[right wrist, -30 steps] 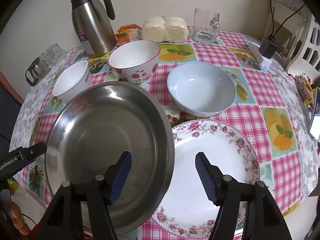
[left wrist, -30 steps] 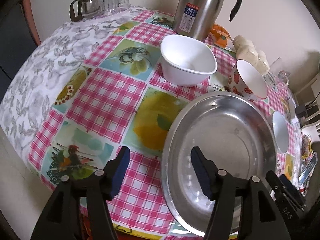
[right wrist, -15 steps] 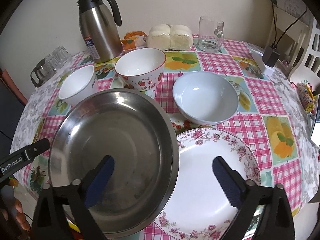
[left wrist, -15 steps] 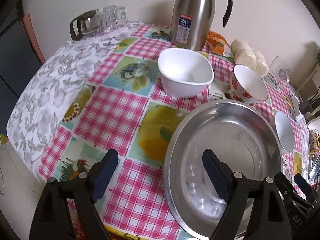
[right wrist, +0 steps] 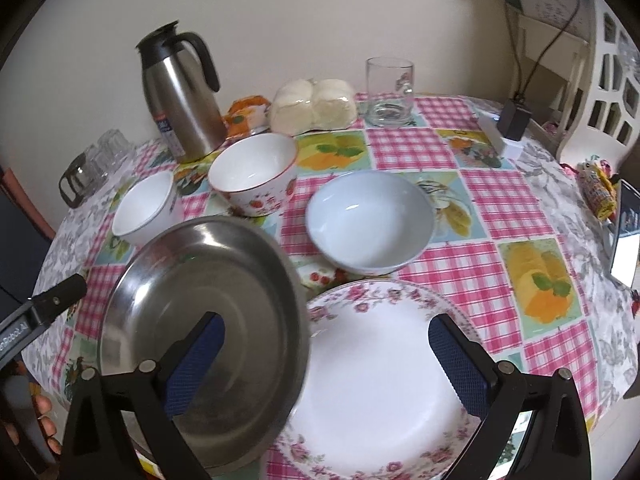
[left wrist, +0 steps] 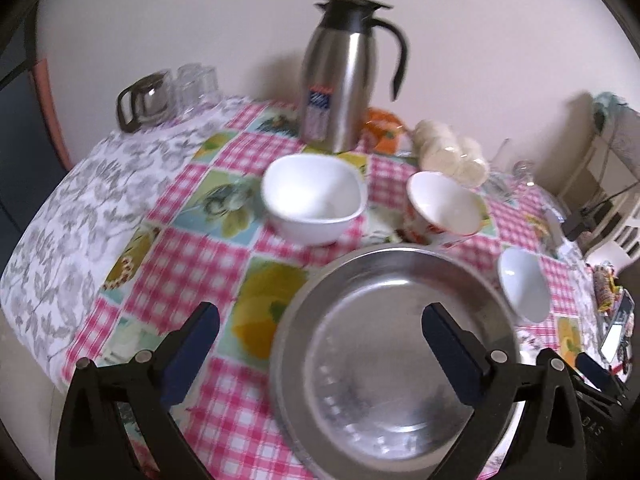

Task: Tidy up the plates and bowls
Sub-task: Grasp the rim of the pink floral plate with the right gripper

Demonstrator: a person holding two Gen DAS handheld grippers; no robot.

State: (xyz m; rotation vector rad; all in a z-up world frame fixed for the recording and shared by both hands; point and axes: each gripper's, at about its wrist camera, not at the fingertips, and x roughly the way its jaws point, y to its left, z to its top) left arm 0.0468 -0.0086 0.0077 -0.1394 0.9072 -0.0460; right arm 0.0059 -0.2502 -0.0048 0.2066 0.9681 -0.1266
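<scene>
A steel plate [left wrist: 392, 352] [right wrist: 208, 320] lies at the table's near edge, overlapping a floral china plate [right wrist: 384, 376] to its right. Behind them stand a square white bowl [left wrist: 314, 204] [right wrist: 144, 208], a strawberry-patterned bowl [left wrist: 444, 208] [right wrist: 254, 176] and a pale blue bowl [left wrist: 522, 284] [right wrist: 370, 220]. My left gripper [left wrist: 320, 348] is open and empty, straddling the steel plate's left rim from above. My right gripper [right wrist: 326, 360] is open and empty, spanning the seam between the two plates.
A steel thermos jug [left wrist: 344, 76] [right wrist: 182, 92], a bag of buns [right wrist: 314, 106], a glass mug [right wrist: 390, 92], and glasses with a small pot [left wrist: 168, 94] stand at the back. A phone [right wrist: 626, 236] and white chair [right wrist: 592, 60] are to the right.
Both grippers have opened wider and pulled back and up from the plates. The steel plate now rests partly on the floral plate, with neither gripper on it.
</scene>
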